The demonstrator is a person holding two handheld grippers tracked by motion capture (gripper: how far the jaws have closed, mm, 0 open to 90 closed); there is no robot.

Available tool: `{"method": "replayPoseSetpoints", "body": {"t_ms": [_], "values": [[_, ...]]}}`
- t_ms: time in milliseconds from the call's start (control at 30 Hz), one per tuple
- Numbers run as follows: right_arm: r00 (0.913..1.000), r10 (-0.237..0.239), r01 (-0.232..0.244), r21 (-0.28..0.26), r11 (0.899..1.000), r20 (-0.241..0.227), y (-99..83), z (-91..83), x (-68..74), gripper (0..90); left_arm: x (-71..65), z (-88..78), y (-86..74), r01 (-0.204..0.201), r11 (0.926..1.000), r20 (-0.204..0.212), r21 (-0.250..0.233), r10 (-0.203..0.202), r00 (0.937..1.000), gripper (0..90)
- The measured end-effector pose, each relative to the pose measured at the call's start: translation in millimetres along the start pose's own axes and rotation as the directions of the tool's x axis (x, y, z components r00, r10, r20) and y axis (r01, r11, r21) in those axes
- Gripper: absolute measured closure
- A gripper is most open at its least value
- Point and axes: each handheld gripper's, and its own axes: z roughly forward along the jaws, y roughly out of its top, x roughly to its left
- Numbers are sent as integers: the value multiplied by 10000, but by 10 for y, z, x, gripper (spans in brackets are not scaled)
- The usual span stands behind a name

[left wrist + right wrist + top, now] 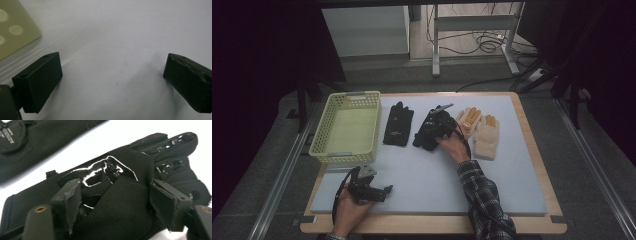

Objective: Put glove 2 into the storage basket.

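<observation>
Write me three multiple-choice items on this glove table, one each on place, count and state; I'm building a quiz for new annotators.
1. Where does the basket stand?
A. At the table's left side
B. At the table's right side
C. Between the glove pairs

2. How many gloves lie on the white mat?
A. Two
B. Four
C. Six

3. How do the jaws of the right gripper stand?
A. Apart, either side of a raised fold of a black glove
B. Shut tight on the basket rim
C. Apart over bare mat

Key:
1 A, the high view shows it left of all the gloves.
2 B, two black gloves and two beige gloves.
3 A, the right gripper view shows the glove fold between the jaws.
</observation>
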Motion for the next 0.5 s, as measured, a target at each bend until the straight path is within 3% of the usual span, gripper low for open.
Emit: {"method": "replayPoseSetpoints", "body": {"t_ms": [33,100,133,200,333,500], "values": [[9998,137,-137,44,9999,-120,4,-1,-13,403,0,0,0,1,10000,-1,0,-1,10000,24],[9992,-212,209,85,9997,347,-11,-15,-5,585,-1,0,0,-1,10000,-1,-1,1,10000,24],[9993,-173,172,31,9998,337,-21,-26,-4,667,-1,0,0,0,10000,-3,-2,0,10000,24],[9994,-178,179,-30,9998,297,-35,-33,-2,755,-1,0,0,1,10000,-4,-3,-1,10000,24],[9978,-543,541,71,9985,383,-16,-39,34,797,-1,0,0,0,10000,-2,2,0,10000,24],[9983,-576,575,-59,9983,-79,-14,-158,10,798,1,0,0,-11,10000,-7,13,11,10000,25]]}}
